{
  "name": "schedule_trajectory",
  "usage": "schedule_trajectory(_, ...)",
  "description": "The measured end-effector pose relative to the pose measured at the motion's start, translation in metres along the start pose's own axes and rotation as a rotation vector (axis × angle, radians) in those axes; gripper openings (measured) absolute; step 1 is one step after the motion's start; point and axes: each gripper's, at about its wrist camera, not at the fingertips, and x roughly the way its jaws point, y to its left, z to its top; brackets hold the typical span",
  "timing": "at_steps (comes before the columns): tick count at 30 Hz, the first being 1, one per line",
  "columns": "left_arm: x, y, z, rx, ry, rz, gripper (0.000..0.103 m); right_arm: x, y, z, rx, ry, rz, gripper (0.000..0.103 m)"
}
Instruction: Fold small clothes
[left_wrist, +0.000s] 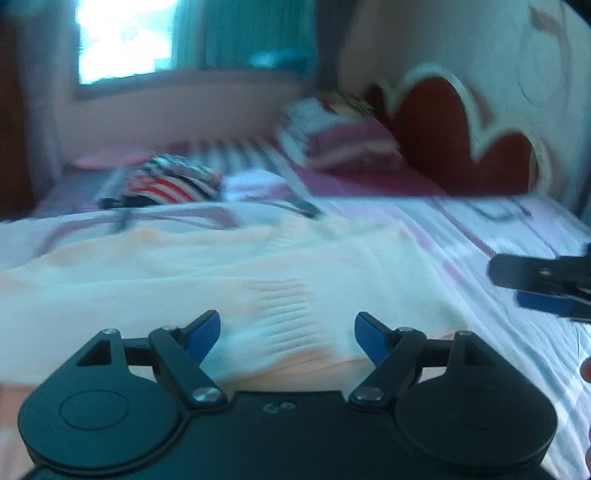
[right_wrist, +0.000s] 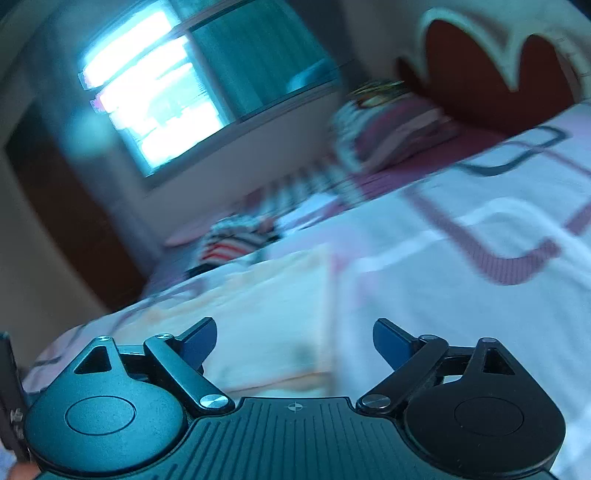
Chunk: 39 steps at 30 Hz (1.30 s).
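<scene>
A pale cream and peach knit garment (left_wrist: 229, 280) lies spread flat on the bed, and shows in the right wrist view (right_wrist: 266, 314) too. My left gripper (left_wrist: 287, 338) is open and empty, just above the garment's near edge. My right gripper (right_wrist: 294, 343) is open and empty, over the garment's right edge. Its fingers (left_wrist: 543, 284) show at the right edge of the left wrist view, beside the garment. Both views are blurred.
The bed has a white and pink patterned sheet (left_wrist: 498, 236). A striped red, white and black pile of clothes (left_wrist: 166, 182) lies farther back. Pillows (left_wrist: 340, 136) lean near a red and white headboard (left_wrist: 461, 133). A bright window (right_wrist: 155, 99) is behind.
</scene>
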Motion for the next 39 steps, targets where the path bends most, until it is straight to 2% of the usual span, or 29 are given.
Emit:
schedule_trajectory(1,-0.011,0.014,-0.005,-0.025,-0.01,0.037,0.078,0.005,0.007,0.0,0.004,0.024,0.037,0.067)
schedule_trajectory(3,-0.031,0.047,-0.019,-0.067,-0.014,0.131,0.078,0.019,0.018,-0.003,0.005,0.073,0.086,0.06)
schedule_trajectory(7,-0.065,0.109,-0.045,-0.138,-0.009,0.298,0.079,0.054,0.041,-0.015,0.015,0.167,0.14,0.06)
schedule_trajectory(10,-0.066,0.144,-0.052,-0.191,0.027,0.332,0.079,0.075,0.057,-0.027,0.001,0.216,0.159,0.06)
schedule_trajectory(12,-0.06,0.156,-0.051,-0.199,0.045,0.305,0.079,0.087,0.065,-0.033,-0.025,0.241,0.134,0.06)
schedule_trajectory(14,-0.05,0.162,-0.047,-0.202,0.053,0.288,0.079,0.094,0.072,-0.035,-0.062,0.248,0.13,0.047)
schedule_trajectory(15,-0.046,0.164,-0.044,-0.201,0.054,0.292,0.079,0.097,0.079,-0.036,-0.084,0.261,0.131,0.029)
schedule_trajectory(16,-0.043,0.166,-0.043,-0.207,0.047,0.291,0.079,0.101,0.085,-0.037,-0.112,0.281,0.125,0.018)
schedule_trajectory(18,-0.036,0.172,-0.038,-0.231,0.045,0.283,0.079,0.108,0.093,-0.039,-0.159,0.291,0.1,0.005)
schedule_trajectory(21,-0.03,0.179,-0.042,-0.244,0.054,0.292,0.079,0.104,0.105,-0.031,-0.235,0.238,0.081,0.004)
schedule_trajectory(26,-0.028,0.174,-0.041,-0.183,0.079,0.311,0.078,0.059,0.107,0.011,-0.267,0.028,0.073,0.004)
schedule_trajectory(30,-0.028,0.173,-0.04,-0.166,0.083,0.313,0.075,0.051,0.096,0.021,-0.278,0.02,0.041,0.004)
schedule_trajectory(39,-0.031,0.176,-0.039,-0.154,0.085,0.295,0.068,0.031,0.065,0.012,-0.24,0.035,-0.012,0.004)
